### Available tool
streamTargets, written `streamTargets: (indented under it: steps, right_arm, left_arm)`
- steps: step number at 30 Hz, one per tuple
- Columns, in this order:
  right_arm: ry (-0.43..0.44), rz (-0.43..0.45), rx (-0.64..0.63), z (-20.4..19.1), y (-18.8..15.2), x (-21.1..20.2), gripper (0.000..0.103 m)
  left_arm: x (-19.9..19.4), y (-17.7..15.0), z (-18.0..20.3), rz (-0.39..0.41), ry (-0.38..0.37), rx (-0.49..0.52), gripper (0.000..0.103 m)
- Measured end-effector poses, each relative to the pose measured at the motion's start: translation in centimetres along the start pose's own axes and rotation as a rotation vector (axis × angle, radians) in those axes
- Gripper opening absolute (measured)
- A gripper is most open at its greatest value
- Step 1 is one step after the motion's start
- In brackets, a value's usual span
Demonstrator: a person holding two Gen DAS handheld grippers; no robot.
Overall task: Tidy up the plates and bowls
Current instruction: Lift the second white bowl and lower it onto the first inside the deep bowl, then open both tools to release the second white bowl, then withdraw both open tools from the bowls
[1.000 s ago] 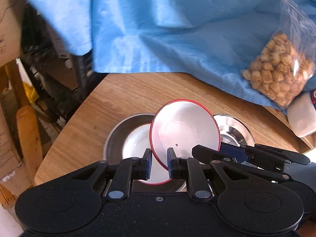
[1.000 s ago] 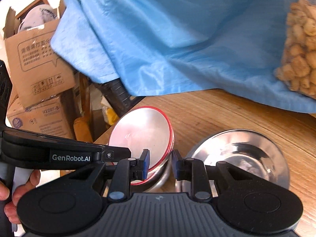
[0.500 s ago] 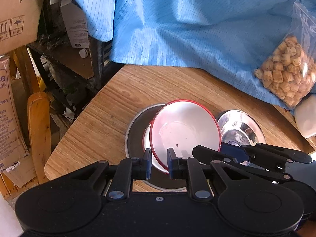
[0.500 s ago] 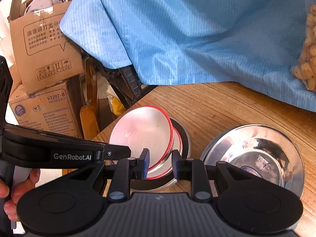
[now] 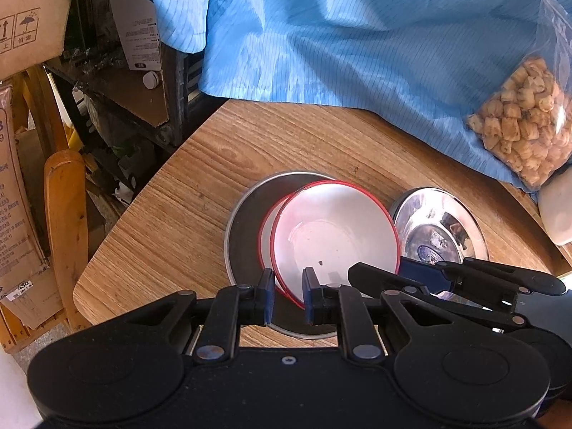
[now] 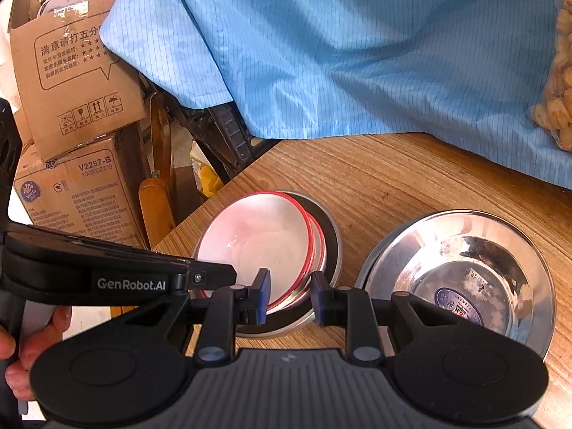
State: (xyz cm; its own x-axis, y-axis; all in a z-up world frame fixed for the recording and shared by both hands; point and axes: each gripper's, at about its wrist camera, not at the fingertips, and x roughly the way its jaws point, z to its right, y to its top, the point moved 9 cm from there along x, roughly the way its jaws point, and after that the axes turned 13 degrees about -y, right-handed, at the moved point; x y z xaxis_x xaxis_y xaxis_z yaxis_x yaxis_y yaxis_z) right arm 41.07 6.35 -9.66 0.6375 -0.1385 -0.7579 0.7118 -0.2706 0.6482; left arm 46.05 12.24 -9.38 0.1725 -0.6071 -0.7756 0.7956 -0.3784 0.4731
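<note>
My left gripper [image 5: 287,295] is shut on the near rim of a white bowl with a red rim [image 5: 336,236], which it holds tilted. Under it lies a second red-rimmed white bowl [image 5: 268,228], inside a flat steel plate [image 5: 243,236] on the wooden table [image 5: 286,150]. A shiny steel bowl [image 6: 461,275] stands to the right of the plate. My right gripper [image 6: 289,296] hovers between the two stacks with its jaws apart. The tilted bowl's [image 6: 254,243] rim shows in the gap, but the pads do not press on it.
A blue cloth [image 5: 357,35] covers the far side of the table, with a clear bag of snacks [image 5: 518,136] on it. The table's edge runs along the left. Beyond it are a wooden chair [image 5: 66,214], a dark shelf and cardboard boxes [image 6: 75,71].
The tilted bowl in my left gripper has come lower over the bowl in the steel plate. Both views have drawn back from the blue cloth, so more table shows. The right gripper's jaws look unchanged.
</note>
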Motion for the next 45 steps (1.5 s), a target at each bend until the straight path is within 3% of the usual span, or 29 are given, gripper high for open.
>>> streamTargets:
  steps: [21,23,25,26,30,32,35,36,40,45]
  right_arm:
    - [0.003,-0.013,-0.014,-0.1,-0.1,0.3,0.032]
    - [-0.001,-0.004,-0.014,0.0,-0.1,0.1,0.034]
    - [-0.002,0.008,-0.015,0.2,0.0,-0.1,0.042]
    - [-0.009,0.018,-0.018,0.3,0.1,-0.3,0.053]
    - [-0.038,0.052,-0.017,1.2,0.3,-1.2,0.071]
    - [-0.059,0.064,-0.009,1.9,0.4,-1.5,0.081]
    - [-0.095,0.077,0.002,3.1,0.3,-2.0,0.094]
    - [-0.109,0.077,0.005,3.5,0.2,-2.1,0.1]
    - [-0.176,0.077,0.012,5.2,-0.3,-2.5,0.102]
    - [-0.226,0.101,0.031,7.4,-1.0,-4.2,0.103]
  left_arm:
    - [0.3,0.3,-0.6,-0.005,0.02,-0.026,0.021]
    - [0.1,0.4,-0.6,0.002,0.02,-0.035,0.026]
    - [-0.3,0.5,-0.7,0.017,0.026,-0.045,0.038]
    - [-0.6,0.6,-0.7,0.026,0.017,-0.052,0.04]
    - [-1.8,1.1,-0.3,0.079,0.013,-0.052,0.072]
    - [-2.2,1.4,-0.1,0.104,0.016,-0.047,0.081]
    - [-2.3,1.8,0.0,0.133,0.033,-0.056,0.102]
    - [-2.2,1.9,-0.1,0.142,0.042,-0.062,0.102]
    - [-1.4,2.3,-0.1,0.139,0.07,-0.082,0.102]
    - [-2.1,3.6,1.2,0.223,0.146,0.01,0.102]
